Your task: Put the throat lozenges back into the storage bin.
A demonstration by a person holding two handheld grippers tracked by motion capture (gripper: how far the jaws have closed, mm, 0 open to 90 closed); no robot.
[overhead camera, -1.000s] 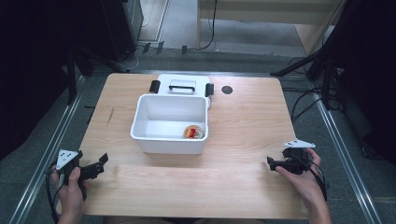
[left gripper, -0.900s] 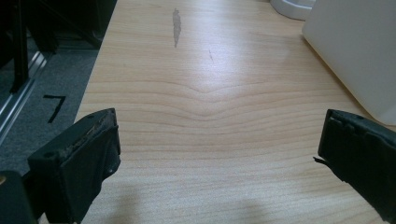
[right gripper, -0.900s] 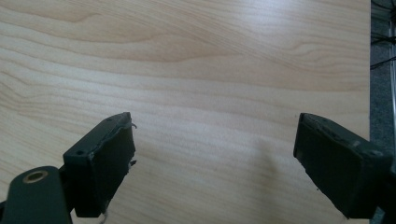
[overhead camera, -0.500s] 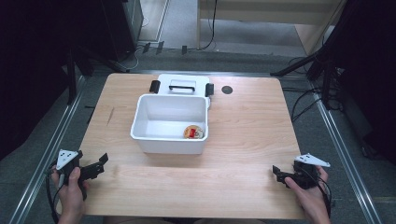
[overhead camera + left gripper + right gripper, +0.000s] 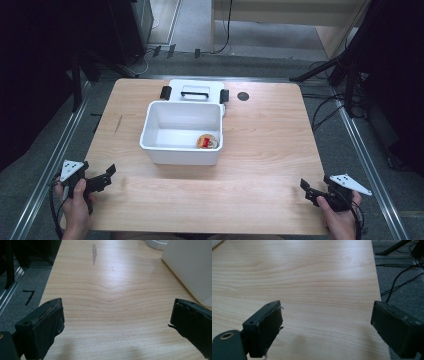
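Note:
A white plastic bin (image 5: 181, 133) stands on the wooden table (image 5: 265, 145) a little left of centre. Inside it, at its near right corner, lies a small round item with red and tan colours (image 5: 207, 142). Behind the bin lies its white lid (image 5: 195, 91) with black clips. My left gripper (image 5: 106, 176) rests at the table's near left corner, open and empty (image 5: 117, 317). The bin's wall (image 5: 190, 267) shows at the upper right of the left gripper view. At the near right corner my right gripper (image 5: 306, 190) is open and empty (image 5: 325, 325), over bare wood.
A small dark round hole (image 5: 243, 96) sits in the tabletop behind and right of the bin. A grey smear (image 5: 94, 252) marks the wood on the left side. Cables (image 5: 330, 110) run over the floor to the right, and metal rails (image 5: 372, 165) flank the table.
My right gripper has drawn back toward the near right corner of the table and now sits lower in the high view. The left gripper has stayed in place.

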